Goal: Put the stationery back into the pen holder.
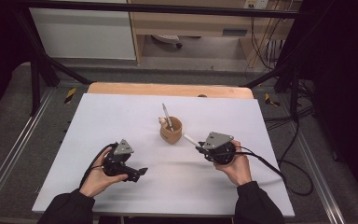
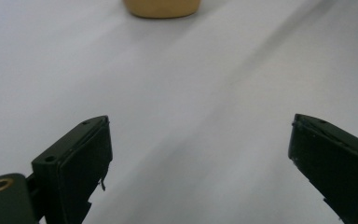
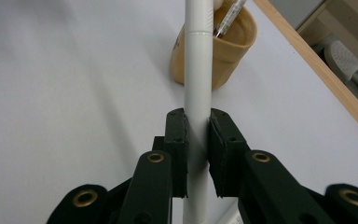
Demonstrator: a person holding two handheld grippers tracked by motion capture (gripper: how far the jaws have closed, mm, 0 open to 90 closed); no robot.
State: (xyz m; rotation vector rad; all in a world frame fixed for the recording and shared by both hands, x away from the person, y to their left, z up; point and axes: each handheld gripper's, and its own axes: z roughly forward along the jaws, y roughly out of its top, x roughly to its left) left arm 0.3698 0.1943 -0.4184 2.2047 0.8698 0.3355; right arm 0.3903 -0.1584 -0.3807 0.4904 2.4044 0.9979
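Right tongs [image 3: 197,140] grip a white pen [image 3: 198,70] at frame centre, just beside the tan cup [image 3: 223,51]; left tongs [image 2: 200,154] gape empty. Best tilt the pen upright over the rim before releasing.

Colours: tabletop [image 1: 121,121] plain pale grey-white sheet, bare light wood strip along the far edge. Cup [image 1: 170,130] at centre tan, no pattern. White pen [image 3: 198,70], plain; second pen [image 1: 167,116] in the cup clear/silvery. Both grippers black, fingers [image 3: 177,140] black with brass rivets, grey top plates. Sleeves black. Floor dark grey.
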